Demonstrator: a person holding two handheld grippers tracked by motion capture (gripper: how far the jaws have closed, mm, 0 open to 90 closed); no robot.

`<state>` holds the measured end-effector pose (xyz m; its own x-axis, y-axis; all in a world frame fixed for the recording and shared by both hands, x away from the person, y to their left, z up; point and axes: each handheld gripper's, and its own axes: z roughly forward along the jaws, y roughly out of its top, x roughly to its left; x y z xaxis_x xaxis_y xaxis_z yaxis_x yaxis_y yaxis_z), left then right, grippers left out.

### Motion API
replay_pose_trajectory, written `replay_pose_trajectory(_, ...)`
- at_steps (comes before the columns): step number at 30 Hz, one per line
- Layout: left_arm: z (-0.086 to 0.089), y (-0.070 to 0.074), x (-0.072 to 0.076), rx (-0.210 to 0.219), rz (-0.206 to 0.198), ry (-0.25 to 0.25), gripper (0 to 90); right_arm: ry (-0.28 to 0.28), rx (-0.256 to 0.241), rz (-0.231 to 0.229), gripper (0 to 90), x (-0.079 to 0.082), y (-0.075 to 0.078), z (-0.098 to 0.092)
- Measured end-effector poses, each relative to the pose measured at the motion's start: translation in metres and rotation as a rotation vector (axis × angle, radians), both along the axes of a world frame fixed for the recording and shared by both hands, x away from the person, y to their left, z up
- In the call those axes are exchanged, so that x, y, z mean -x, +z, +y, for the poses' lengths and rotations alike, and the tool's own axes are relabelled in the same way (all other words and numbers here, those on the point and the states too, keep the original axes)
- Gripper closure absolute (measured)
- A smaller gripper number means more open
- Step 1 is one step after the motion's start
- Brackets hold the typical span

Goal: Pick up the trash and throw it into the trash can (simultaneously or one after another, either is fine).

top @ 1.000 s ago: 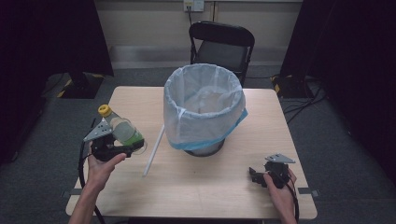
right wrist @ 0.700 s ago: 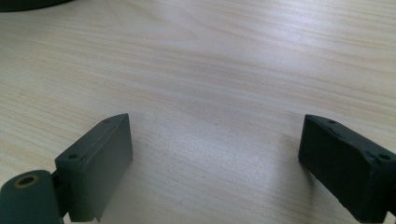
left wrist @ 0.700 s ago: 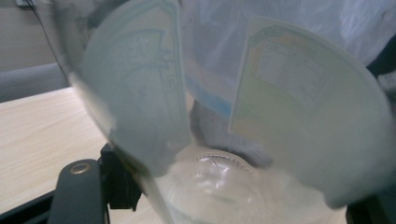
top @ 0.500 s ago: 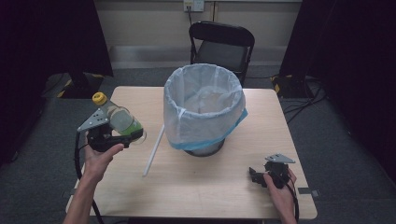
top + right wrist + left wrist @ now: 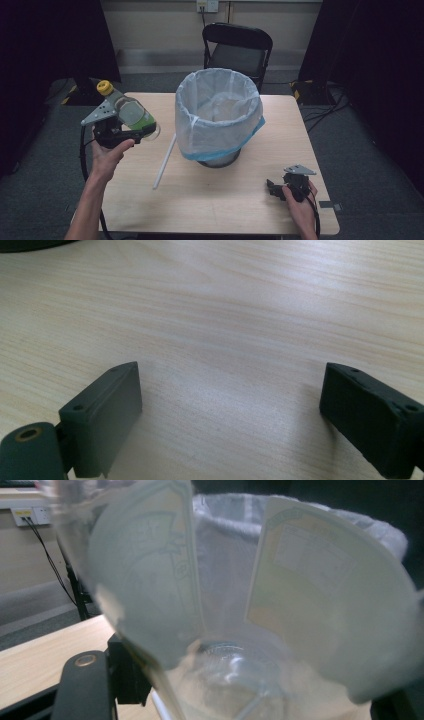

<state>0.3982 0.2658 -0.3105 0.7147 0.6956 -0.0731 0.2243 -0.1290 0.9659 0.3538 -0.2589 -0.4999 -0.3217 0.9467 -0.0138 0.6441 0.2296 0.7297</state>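
Observation:
My left gripper [image 5: 131, 131] is shut on a clear plastic bottle [image 5: 131, 113] with a yellow cap and green label, held tilted above the table's left side. Seen from the left gripper view, the bottle [image 5: 280, 605] sits right against the camera, with the lined bin behind it. A bin [image 5: 218, 117] lined with a white bag stands mid-table, to the right of the bottle. My right gripper [image 5: 274, 188] rests low near the table's front right corner; its jaws stand wide open over bare wood [image 5: 235, 325] with nothing between them.
A white stick [image 5: 164, 161] lies on the wooden table [image 5: 210, 200] between the left hand and the bin. A black folding chair [image 5: 236, 50] stands behind the table's far edge. Dark curtains flank both sides.
My left gripper has lifted the bottle off the table and carried it up and slightly towards the bin. The right gripper has stayed still.

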Motion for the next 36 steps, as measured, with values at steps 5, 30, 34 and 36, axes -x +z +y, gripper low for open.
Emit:
replay_pose_trajectory(5, -0.003, 0.011, -0.003, 0.011, -0.014, -0.005, 28.3, 0.0, 0.0, 0.0, 8.9, 0.0, 0.0, 0.0)
replay_pose_trajectory(30, -0.03, 0.066, -0.014, 0.044, -0.093, -0.071, 28.3, 0.0, 0.0, 0.0, 8.9, 0.0, 0.0, 0.0)
replay_pose_trajectory(34, -0.034, 0.071, -0.016, 0.055, -0.097, -0.08, 28.3, 0.001, 0.001, 0.0, 8.9, 0.0, 0.0, 0.0)
replay_pose_trajectory(36, -0.038, 0.076, -0.018, 0.062, -0.1, -0.091, 28.3, 0.001, 0.001, 0.0, 8.9, 0.0, 0.0, 0.0)
